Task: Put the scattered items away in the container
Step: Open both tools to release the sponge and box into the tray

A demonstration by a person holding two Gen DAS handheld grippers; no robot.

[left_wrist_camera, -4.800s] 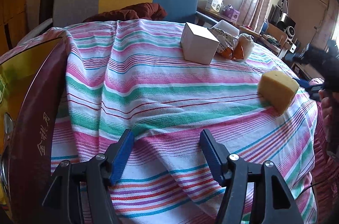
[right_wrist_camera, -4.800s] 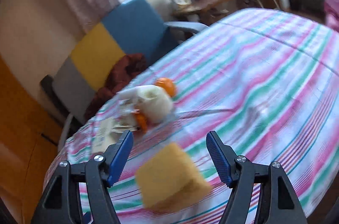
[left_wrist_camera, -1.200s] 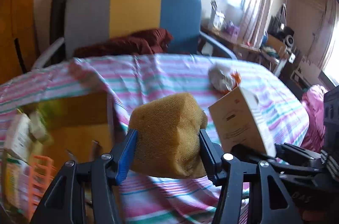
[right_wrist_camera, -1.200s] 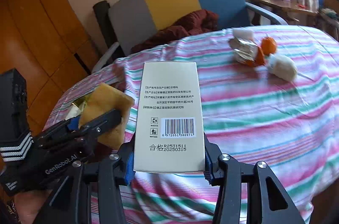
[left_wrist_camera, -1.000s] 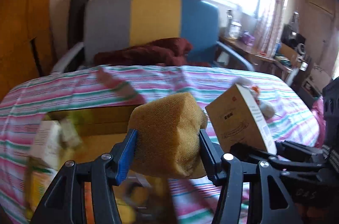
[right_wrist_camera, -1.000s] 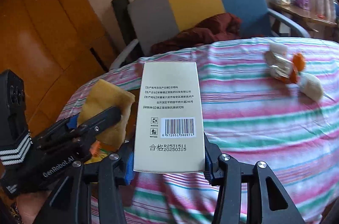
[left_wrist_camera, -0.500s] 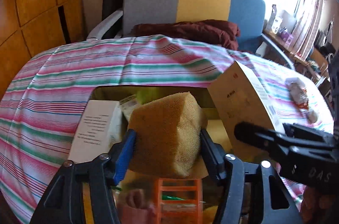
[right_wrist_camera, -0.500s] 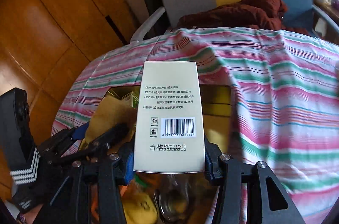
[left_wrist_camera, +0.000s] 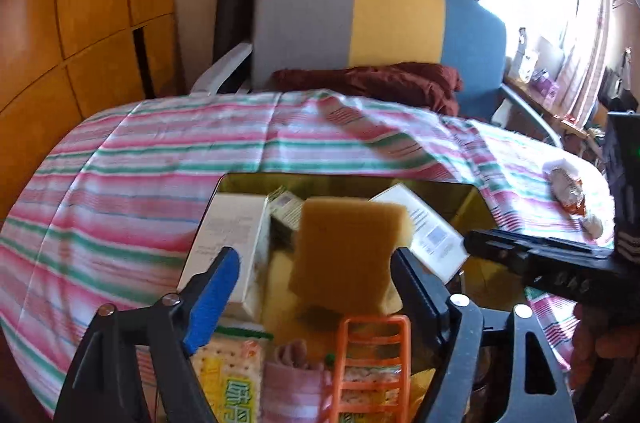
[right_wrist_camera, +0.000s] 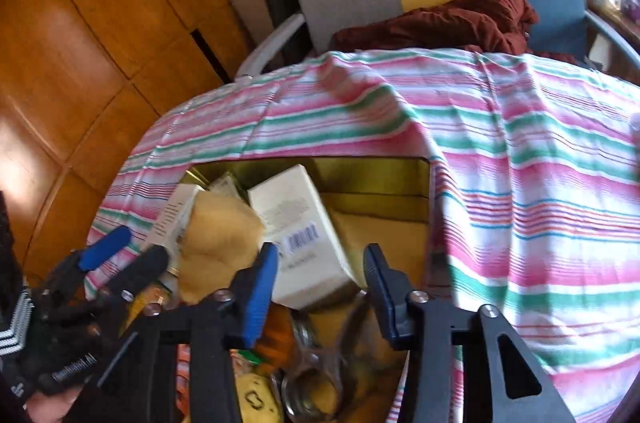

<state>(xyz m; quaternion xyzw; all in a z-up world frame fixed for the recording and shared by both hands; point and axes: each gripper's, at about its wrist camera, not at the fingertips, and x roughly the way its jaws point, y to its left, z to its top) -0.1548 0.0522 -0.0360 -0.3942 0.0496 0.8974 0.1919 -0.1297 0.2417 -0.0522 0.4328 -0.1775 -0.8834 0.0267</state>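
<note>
The yellow sponge [left_wrist_camera: 344, 255] is loose between the open fingers of my left gripper [left_wrist_camera: 316, 279], touching neither, over the gold container [left_wrist_camera: 456, 199]. It also shows in the right wrist view [right_wrist_camera: 216, 239]. The cream box with a barcode [right_wrist_camera: 304, 235] lies tilted in the container [right_wrist_camera: 376, 179], just beyond my open right gripper [right_wrist_camera: 322, 279]; it also shows in the left wrist view [left_wrist_camera: 428, 231]. Both grippers hover over the container, the left gripper [right_wrist_camera: 120, 255] to the left of the right one.
The container holds a white box [left_wrist_camera: 232, 227], an orange plastic rack [left_wrist_camera: 372, 367], a cracker pack [left_wrist_camera: 232, 379] and a metal tool [right_wrist_camera: 320, 363]. Wrapped snacks [left_wrist_camera: 572, 195] lie on the striped cloth [left_wrist_camera: 120, 191] at far right. A grey, yellow and blue chair [left_wrist_camera: 360, 27] stands behind the table.
Both grippers have opened. The sponge left the left fingers and the cream box left the right fingers; both now sit loose over or in the container.
</note>
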